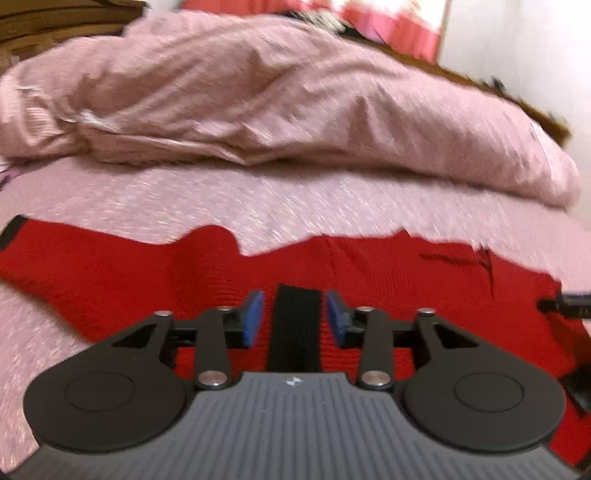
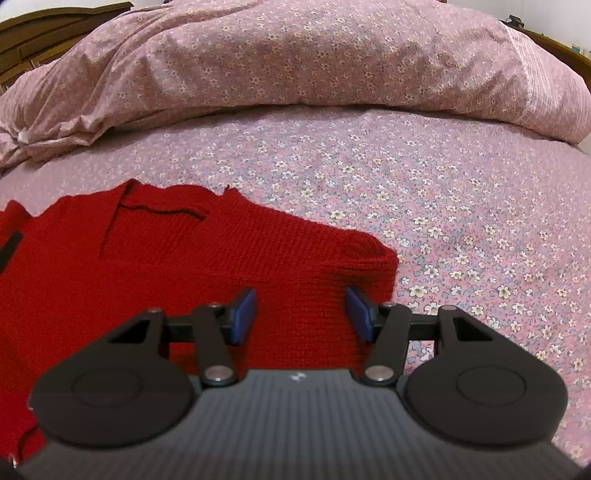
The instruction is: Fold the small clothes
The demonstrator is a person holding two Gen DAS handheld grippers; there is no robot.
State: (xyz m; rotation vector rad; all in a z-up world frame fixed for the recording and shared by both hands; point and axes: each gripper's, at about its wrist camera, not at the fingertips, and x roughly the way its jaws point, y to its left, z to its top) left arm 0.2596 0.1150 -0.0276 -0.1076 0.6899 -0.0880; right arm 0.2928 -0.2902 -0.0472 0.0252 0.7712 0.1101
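Observation:
A small red knitted sweater (image 1: 388, 280) lies spread on the pink floral bed sheet (image 1: 258, 199); it also shows in the right wrist view (image 2: 184, 251). A black cuff band (image 1: 295, 328) of the sweater lies between the pads of my left gripper (image 1: 295, 317), which is open and low over the garment. My right gripper (image 2: 301, 314) is open over the sweater's right part, near a bunched fold (image 2: 369, 254). A black stitched line (image 2: 162, 212) marks the sweater's far part. The left wrist view is motion-blurred.
A rumpled pink floral duvet (image 2: 295, 62) is heaped across the far side of the bed. Bare sheet (image 2: 461, 221) stretches to the right of the sweater. A dark wooden headboard (image 2: 33, 33) stands at the far left. The other gripper's tip (image 1: 569, 304) shows at the right edge.

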